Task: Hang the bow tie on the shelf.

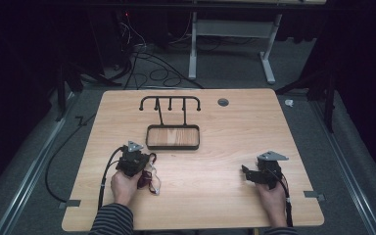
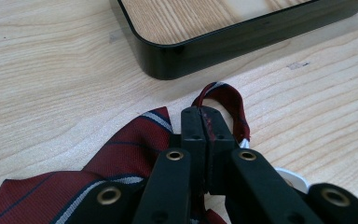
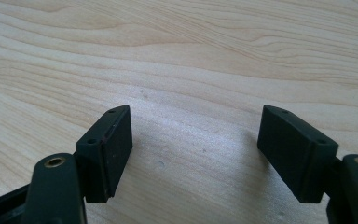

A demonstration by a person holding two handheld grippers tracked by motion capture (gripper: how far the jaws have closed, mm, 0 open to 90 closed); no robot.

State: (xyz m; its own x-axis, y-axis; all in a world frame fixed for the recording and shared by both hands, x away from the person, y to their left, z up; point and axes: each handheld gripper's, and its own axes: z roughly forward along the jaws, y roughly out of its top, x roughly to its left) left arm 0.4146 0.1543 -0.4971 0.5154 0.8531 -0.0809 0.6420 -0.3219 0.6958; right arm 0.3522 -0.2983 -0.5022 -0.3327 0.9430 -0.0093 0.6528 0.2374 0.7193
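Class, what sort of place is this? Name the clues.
Probably a lab recording station: a bare wooden table in a dark room, cables on the floor, and a hand-held gripper clamping a striped tie.

Black-rimmed tray (image 2: 200, 60) just beyond the striped tie (image 2: 121, 154); open tabletop (image 3: 205, 60) ahead of the right gripper (image 3: 196, 149).

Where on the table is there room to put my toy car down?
Plenty of bare wood lies between the left gripper and the right gripper, and along the table's right part beside the tray. The far left corner is free too. It is crowded where the left gripper pinches the red striped tie just before the tray.
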